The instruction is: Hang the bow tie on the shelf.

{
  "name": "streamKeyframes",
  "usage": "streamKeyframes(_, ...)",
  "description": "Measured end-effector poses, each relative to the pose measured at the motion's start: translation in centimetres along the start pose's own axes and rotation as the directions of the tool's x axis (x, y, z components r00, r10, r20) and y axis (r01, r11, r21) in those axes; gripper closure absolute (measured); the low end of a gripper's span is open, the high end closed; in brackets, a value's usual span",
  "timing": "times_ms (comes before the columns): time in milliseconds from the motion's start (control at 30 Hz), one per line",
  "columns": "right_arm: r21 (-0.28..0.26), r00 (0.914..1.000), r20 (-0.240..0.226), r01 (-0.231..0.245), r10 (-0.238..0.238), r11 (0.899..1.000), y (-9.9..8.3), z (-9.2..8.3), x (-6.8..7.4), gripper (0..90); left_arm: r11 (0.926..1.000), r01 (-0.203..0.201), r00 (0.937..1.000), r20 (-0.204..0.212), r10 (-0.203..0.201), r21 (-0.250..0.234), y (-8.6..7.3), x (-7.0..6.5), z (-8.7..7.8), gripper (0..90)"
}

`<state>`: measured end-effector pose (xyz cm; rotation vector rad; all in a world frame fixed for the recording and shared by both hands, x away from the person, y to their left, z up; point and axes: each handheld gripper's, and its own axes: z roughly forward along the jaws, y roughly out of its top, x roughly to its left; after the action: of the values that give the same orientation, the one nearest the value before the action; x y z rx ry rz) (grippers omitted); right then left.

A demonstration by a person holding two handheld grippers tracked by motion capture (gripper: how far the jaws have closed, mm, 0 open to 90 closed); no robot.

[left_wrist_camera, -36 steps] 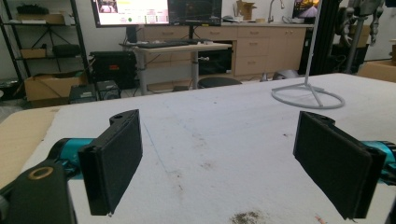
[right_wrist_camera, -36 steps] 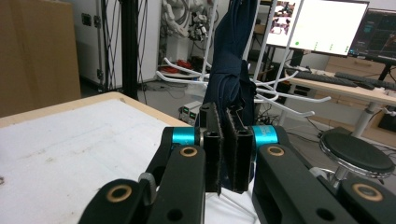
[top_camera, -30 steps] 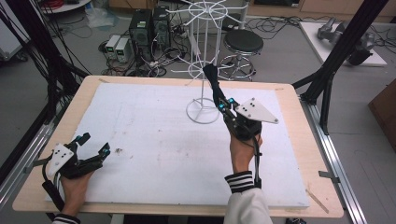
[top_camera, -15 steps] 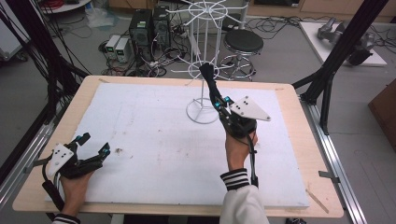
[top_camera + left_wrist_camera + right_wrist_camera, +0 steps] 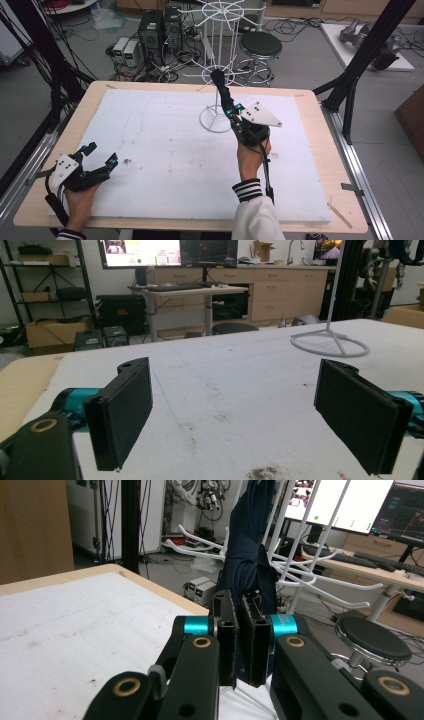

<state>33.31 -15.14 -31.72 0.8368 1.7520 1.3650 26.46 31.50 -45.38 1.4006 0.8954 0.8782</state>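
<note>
A white wire rack point(image 5: 218, 65) stands on a ring base point(image 5: 216, 120) at the back middle of the white board point(image 5: 165, 150). My right gripper point(image 5: 233, 111) is beside the rack, shut on a dark navy cloth point(image 5: 222, 89) that rises toward the rack's lower hooks. In the right gripper view the dark navy cloth point(image 5: 249, 555) stands up between the closed jaws of the right gripper point(image 5: 242, 630), in front of the white wire rack's prongs point(image 5: 295, 567). My left gripper point(image 5: 97, 159) rests at the front left, open with nothing between its pads point(image 5: 125, 410). The rack's ring base point(image 5: 330, 342) lies far ahead.
A round stool point(image 5: 261, 46) and computer boxes point(image 5: 159, 27) with cables sit on the floor behind the table. Black frame posts point(image 5: 367, 50) rise at the right and left. The wooden table edge point(image 5: 320, 110) borders the board.
My right gripper has moved a little left and away with the cloth, closer to the rack's pole. The left gripper has stayed where it was.
</note>
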Motion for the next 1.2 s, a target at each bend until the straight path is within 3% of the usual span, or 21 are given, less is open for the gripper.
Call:
streamKeyframes(200,0.023,0.9997,0.004,0.022,-0.022,0.999,-0.2,0.3,0.1,86.6,1.0000,0.001,1.0000,0.000,-0.001,0.000,0.0,0.0,0.0,16.0)
streamKeyframes(967,0.081,0.9999,-0.008,-0.009,0.010,0.997,-1.6,1.3,-0.5,85.5,1.0000,0.000,1.0000,-0.001,0.000,-0.001,0.0,0.0,0.0,16.0)
streamKeyframes(1200,0.127,0.9993,-0.028,-0.020,0.023,0.992,-2.0,1.6,-0.8,81.4,1.0000,0.003,1.0000,-0.004,-0.003,0.005,0.0,0.0,0.1,16.0)
